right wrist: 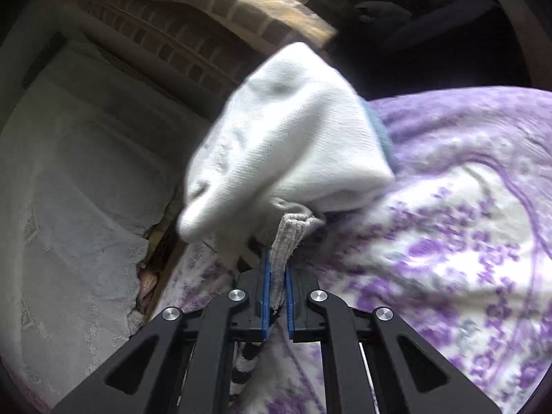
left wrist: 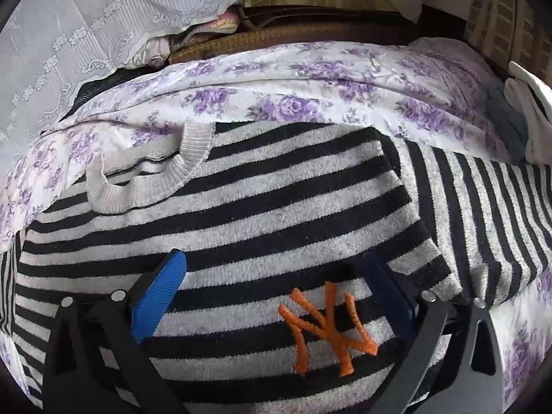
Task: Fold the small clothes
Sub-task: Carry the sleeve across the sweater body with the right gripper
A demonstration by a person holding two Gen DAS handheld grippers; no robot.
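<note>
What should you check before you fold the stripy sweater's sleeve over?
1. Right claw shut on the sleeve cuff: ok.
2. Left claw open above the striped sweater, gripping nothing: ok.
3. Sweater body lying flat on the floral sheet, orange logo facing up: ok.
4. Neckline smooth: not ok, it is bunched.
5. White cloth clear of the cuff: not ok, it sits right against it.
6. Other sleeve already folded: cannot tell.

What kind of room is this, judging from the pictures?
Probably a bedroom: the striped sweater lies on a purple floral bedspread, with white lace fabric draped beside it.
</note>
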